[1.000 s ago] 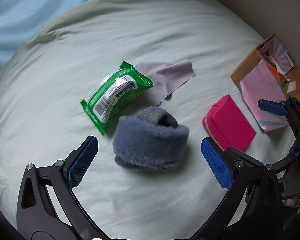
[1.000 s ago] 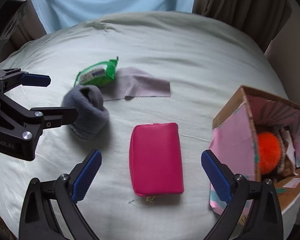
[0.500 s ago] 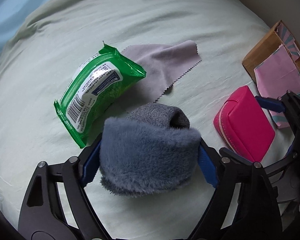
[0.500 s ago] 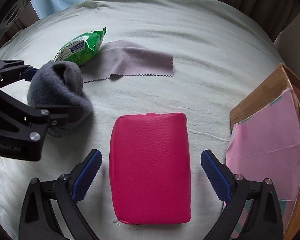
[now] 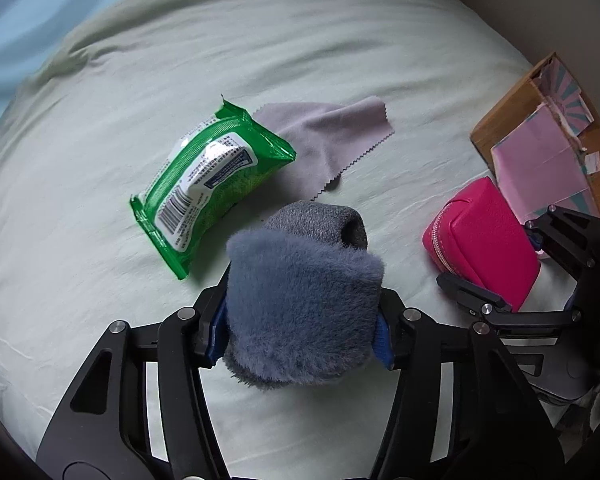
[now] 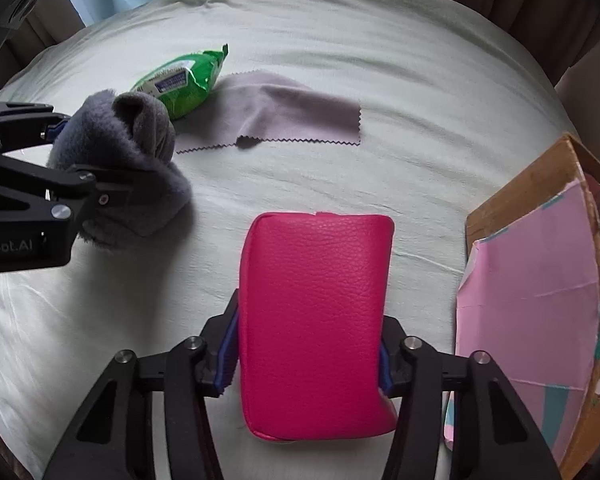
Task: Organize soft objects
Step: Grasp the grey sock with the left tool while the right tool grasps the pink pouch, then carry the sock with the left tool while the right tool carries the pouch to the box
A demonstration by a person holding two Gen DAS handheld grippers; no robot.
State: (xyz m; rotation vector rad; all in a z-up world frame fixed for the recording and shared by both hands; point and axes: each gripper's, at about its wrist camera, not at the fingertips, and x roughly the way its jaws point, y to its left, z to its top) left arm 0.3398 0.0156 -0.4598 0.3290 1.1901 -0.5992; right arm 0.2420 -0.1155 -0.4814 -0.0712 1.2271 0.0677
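A rolled grey fuzzy sock (image 5: 300, 300) lies on the pale green sheet (image 5: 340, 40). My left gripper (image 5: 300, 332) is closing on it, and both blue pads press into its sides. In the right wrist view the sock (image 6: 140, 148) sits at the left between those black fingers. A pink zip pouch (image 6: 314, 320) lies flat in front of me. My right gripper (image 6: 306, 356) is closing around it, pads against its long sides. The pouch (image 5: 488, 240) also shows at the right of the left wrist view.
A green wipes pack (image 5: 208, 188) and a grey zigzag-edged cloth (image 5: 328, 140) lie beyond the sock. An open cardboard box (image 6: 520, 188) with pink flaps stands at the right, close to the pouch. Curtains hang behind the bed.
Both grippers came down over their objects and narrowed from wide open. The left pads now squeeze the sock; the right pads now touch the pouch's sides.
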